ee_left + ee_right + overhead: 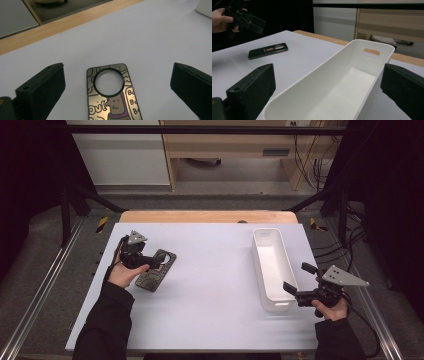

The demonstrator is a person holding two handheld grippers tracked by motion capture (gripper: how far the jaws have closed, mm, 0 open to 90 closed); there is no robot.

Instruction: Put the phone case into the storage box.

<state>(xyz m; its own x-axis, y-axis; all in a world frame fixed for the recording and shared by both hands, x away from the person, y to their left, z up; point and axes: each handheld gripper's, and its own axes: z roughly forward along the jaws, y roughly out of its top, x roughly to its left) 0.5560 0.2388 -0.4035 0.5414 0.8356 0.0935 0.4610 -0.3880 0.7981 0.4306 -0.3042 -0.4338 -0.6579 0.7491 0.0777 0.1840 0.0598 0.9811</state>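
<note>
left tool (pixel 154 262) spread over phone case (pixel 159 272) | right tool (pixel 299 278) spread beside bin (pixel 272 265)

Phone case (pixel 113 97) reads "Bo", "ovl"

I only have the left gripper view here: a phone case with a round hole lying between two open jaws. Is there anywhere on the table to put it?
Observer: Yes, a long white bin stands on the right side of the table, its inside bare.
Operator: Where is the other hand-held gripper?
Observer: The right hand-held gripper is at the near end of that bin, jaws apart, one on each side of the bin in its own view.
Operator: Is the case gripped yet?
Observer: No. The phone case lies flat on the white mat, and the left hand-held gripper is above it, open.
</note>
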